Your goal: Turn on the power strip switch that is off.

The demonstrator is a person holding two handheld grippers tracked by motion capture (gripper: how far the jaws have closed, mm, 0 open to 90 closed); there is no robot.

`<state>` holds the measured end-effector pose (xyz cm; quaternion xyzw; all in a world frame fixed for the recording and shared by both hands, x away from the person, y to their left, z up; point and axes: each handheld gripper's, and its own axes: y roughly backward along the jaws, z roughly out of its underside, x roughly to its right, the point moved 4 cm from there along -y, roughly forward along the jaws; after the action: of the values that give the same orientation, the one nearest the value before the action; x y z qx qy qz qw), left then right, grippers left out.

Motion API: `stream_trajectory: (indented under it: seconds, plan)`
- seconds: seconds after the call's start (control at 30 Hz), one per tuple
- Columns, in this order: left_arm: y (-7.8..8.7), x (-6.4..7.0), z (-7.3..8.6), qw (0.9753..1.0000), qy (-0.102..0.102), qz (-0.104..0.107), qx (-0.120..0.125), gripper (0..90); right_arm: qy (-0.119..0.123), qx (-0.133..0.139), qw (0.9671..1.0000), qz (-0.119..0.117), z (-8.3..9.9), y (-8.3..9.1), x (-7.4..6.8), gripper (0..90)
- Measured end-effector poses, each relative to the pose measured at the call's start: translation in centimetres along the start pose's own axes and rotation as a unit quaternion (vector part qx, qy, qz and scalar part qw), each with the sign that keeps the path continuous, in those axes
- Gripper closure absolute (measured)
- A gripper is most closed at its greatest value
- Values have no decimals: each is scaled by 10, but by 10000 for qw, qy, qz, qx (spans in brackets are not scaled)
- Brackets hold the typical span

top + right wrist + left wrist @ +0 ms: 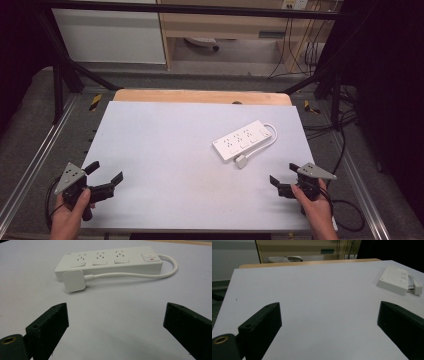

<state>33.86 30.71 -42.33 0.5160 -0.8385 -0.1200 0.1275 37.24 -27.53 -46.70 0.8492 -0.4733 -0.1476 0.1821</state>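
Note:
A white power strip (241,139) (110,261) (394,280) lies flat on the white table (165,150), right of centre. Its short white cable (268,141) (160,272) loops around to a square white plug (242,161) (74,280) (418,287) resting beside the strip's near end. My right gripper (284,174) (116,325) is open near the table's front right, a short way in front of the plug, with nothing between its jaws. Open too is my left gripper (106,171) (329,325), at the front left over bare table and far from the strip.
A wooden strip (200,96) borders the table's far edge. Black frame bars (65,60) and metal rails (30,160) flank the table. Loose cables (345,130) lie on the floor to the right. Wide bare table surface spreads between the grippers.

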Motion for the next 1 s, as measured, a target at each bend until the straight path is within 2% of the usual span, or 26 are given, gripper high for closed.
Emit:
stream_trajectory:
  seconds: [0.17, 0.47, 0.73, 0.83, 1.0]
  plan:
    - [-3, 1, 1, 10000, -3, 42, -63, 55, -25, 22, 10000, 48, 0, 0, 1, 62]
    - [-6, 3, 3, 9999, -6, 39, -168, 56, -14, 147, 9999, -25, -5, 3, -4, 55]
    - [-8, 5, 4, 9998, -33, 77, -186, 55, -55, 389, 9992, -124, -14, 9, -9, 54]
    - [-9, 5, 4, 9998, -14, 72, -203, 54, -1, 483, 9988, -115, -18, 12, -12, 46]
    - [-9, 5, 4, 9998, 2, 62, -210, 53, -46, 621, 9980, -128, -25, 15, -16, 39]
